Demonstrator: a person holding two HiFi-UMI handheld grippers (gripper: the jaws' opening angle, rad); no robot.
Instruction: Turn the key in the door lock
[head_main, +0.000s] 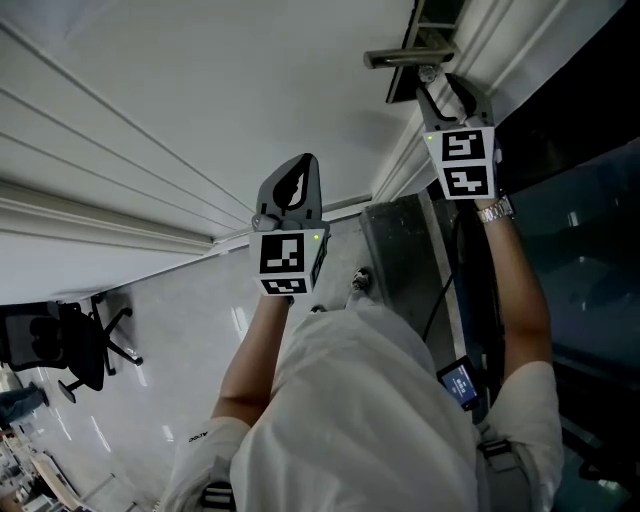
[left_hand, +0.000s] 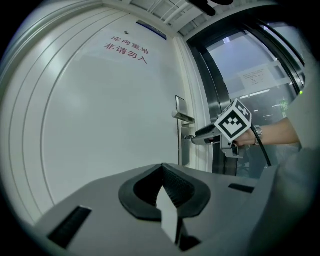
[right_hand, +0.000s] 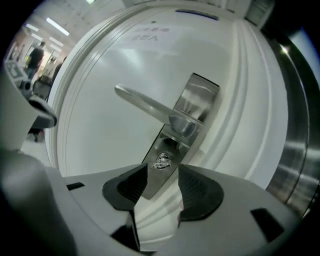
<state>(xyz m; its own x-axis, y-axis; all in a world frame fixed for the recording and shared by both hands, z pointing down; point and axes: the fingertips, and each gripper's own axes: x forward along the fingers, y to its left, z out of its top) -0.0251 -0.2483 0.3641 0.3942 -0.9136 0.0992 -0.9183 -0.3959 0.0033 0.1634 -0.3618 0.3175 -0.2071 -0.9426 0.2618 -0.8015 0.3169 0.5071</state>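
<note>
The left claw (left_hand: 162, 167) hangs idle well off to the side of the lock plate (right_hand: 197, 97), its jaws together and holding nothing. The right claw (right_hand: 162, 170) is right up at the lock plate, jaws apart, pads touching nothing. Just past its tips sits what looks like the key (right_hand: 161, 161), a small glinting head in the lower part of the plate, though it is too small to read its angle. The handle (right_hand: 145, 104) juts from the plate further up, with the white door (right_hand: 100, 140) behind.

To turn it well, I would centre the tips on the key head, ease in until both pads cover its flats, clamp firmly, then roll about the key's own line without dragging sideways or bumping the handle.
</note>
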